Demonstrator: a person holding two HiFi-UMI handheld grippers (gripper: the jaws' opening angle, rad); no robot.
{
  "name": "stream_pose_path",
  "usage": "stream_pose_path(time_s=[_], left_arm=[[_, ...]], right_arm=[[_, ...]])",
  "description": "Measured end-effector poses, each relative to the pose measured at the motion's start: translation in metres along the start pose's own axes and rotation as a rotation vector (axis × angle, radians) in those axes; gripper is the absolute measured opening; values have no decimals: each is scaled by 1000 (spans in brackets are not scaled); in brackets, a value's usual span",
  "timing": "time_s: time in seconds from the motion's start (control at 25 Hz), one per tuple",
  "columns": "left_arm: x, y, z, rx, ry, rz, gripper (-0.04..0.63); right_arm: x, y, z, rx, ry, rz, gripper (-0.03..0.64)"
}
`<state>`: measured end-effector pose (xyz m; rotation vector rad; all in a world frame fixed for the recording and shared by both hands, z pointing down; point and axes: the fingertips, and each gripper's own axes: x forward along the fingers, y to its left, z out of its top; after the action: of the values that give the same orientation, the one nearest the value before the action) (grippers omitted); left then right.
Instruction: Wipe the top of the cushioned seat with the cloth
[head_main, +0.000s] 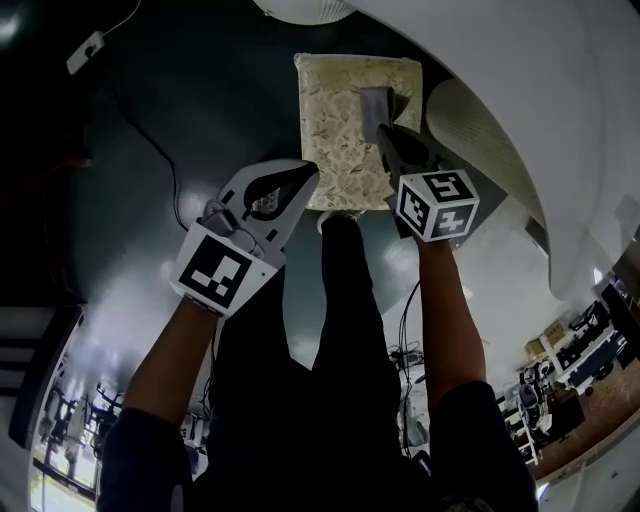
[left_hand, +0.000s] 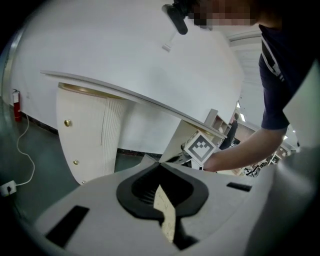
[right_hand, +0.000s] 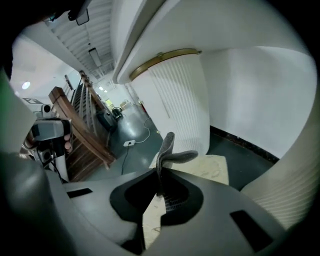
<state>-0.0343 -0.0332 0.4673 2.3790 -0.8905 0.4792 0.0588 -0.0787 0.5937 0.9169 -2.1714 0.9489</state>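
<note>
The right hand-held gripper (head_main: 386, 132), clamped on the grey cloth (head_main: 375, 104), holds it over the far right of the cushioned seat (head_main: 335, 135) on the floor, the left hand-held gripper (head_main: 306, 176) closed and empty beside it; most wiping seemingly remains.

Front hall of an office or lab building, from where I stand.

A white curved counter (left_hand: 150, 102) with fluted panels (right_hand: 180, 100), brass trim (right_hand: 160, 55) and brass studs (left_hand: 67, 122) sweeps over a glossy dark green floor (head_main: 200, 100), with a cushioned seat (head_main: 345, 130) beside it. A red fire extinguisher (left_hand: 17, 104) stands by the white wall and a cable (head_main: 150, 150) trails across the floor. A wooden stair rail (right_hand: 80, 130) climbs under ceiling strip lights (right_hand: 93, 55). Farther off are desks crowded with equipment (head_main: 575, 350).
</note>
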Motion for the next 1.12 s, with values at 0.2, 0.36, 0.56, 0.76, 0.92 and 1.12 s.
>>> stream_pose_path(time_s=[0.2, 0.36, 0.56, 0.76, 0.92, 1.12], left_arm=[[-31, 19, -13, -22, -12, 35, 8], [-50, 31, -27, -42, -11, 58, 8], [-61, 40, -45, -61, -3, 74, 8], [-62, 41, -56, -84, 7, 78, 8], [-50, 33, -57, -74, 18, 61, 8], [-29, 14, -47, -52, 24, 28, 8]], right_arm=[[35, 67, -15, -5, 45, 96, 32], [58, 113, -32, -14, 89, 161, 32], [79, 135, -55, -25, 138, 191, 32], [81, 115, -75, -10, 175, 144, 32], [73, 85, -85, 5, 185, 93, 32], [55, 40, -92, 53, 166, 13, 32]])
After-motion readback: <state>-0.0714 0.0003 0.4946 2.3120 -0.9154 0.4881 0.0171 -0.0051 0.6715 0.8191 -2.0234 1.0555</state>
